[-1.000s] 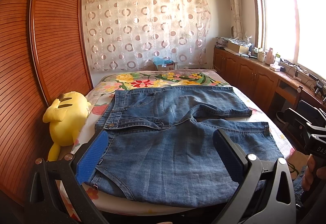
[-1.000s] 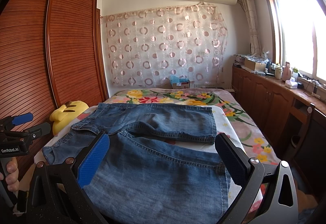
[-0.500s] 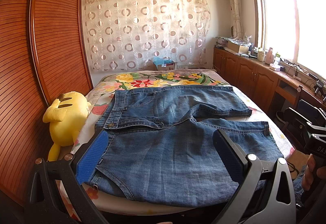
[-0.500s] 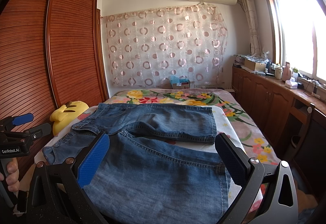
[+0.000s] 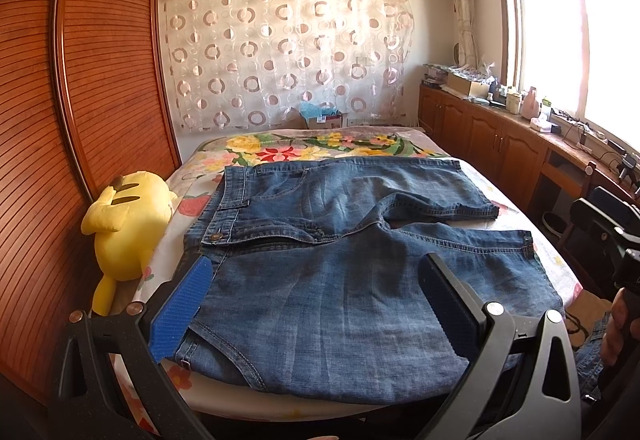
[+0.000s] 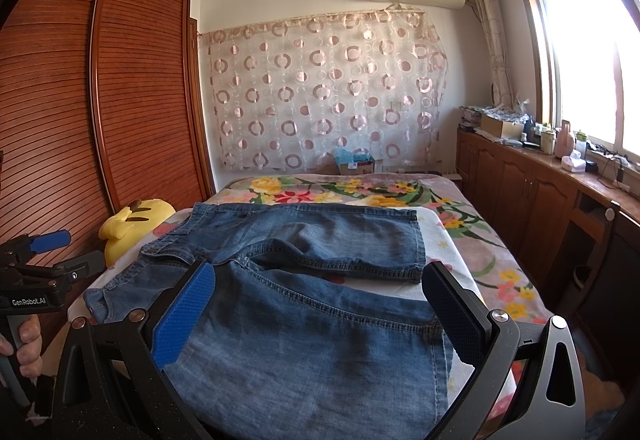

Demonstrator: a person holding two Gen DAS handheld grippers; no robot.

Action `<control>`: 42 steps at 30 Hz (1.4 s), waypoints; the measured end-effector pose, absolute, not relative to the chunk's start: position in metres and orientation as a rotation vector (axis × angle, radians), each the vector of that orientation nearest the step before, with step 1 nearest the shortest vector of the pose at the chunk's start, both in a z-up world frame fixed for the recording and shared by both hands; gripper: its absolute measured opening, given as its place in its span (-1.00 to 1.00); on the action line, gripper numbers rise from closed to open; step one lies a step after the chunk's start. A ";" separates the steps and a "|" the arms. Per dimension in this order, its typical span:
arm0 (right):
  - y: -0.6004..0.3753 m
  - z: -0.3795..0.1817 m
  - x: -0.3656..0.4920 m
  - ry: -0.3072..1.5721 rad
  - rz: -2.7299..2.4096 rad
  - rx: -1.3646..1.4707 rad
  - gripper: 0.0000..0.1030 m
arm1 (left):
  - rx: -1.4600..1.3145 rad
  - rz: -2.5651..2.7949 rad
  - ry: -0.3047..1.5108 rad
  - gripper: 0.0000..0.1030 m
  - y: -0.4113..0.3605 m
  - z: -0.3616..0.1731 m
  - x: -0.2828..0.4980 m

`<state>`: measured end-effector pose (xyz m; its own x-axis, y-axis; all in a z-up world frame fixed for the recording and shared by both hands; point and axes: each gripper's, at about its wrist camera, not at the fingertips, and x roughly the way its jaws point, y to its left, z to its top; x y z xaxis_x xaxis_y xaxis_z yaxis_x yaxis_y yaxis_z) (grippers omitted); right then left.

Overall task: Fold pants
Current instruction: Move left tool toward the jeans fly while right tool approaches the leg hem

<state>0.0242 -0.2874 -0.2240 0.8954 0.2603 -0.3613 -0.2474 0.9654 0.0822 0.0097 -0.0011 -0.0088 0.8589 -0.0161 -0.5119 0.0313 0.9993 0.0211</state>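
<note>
A pair of blue denim pants (image 5: 332, 264) lies spread flat on the bed, waistband to the left, both legs running right; it also shows in the right wrist view (image 6: 304, 304). My left gripper (image 5: 316, 304) is open and empty, held above the near waist part. My right gripper (image 6: 316, 312) is open and empty, held above the near leg towards its hem. The left gripper also shows at the left edge of the right wrist view (image 6: 36, 272), and the right gripper at the right edge of the left wrist view (image 5: 612, 236).
The bed (image 5: 328, 147) has a floral sheet. A yellow plush toy (image 5: 124, 224) lies at its left edge against a wooden wardrobe (image 5: 80, 111). Wooden cabinets (image 5: 500, 143) with clutter run along the right wall under the window. A box (image 5: 324, 117) stands beyond the bed.
</note>
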 end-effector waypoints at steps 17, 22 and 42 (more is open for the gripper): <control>-0.299 -0.229 0.041 0.408 0.227 0.030 1.00 | 0.014 -0.029 0.599 1.00 0.034 -0.029 0.029; -0.296 -0.234 0.045 0.430 0.219 0.031 0.99 | 0.019 -0.021 0.617 1.00 0.043 -0.036 0.032; -0.309 -0.237 0.057 0.565 0.176 0.007 0.77 | -0.052 0.045 0.700 0.93 0.107 -0.080 0.042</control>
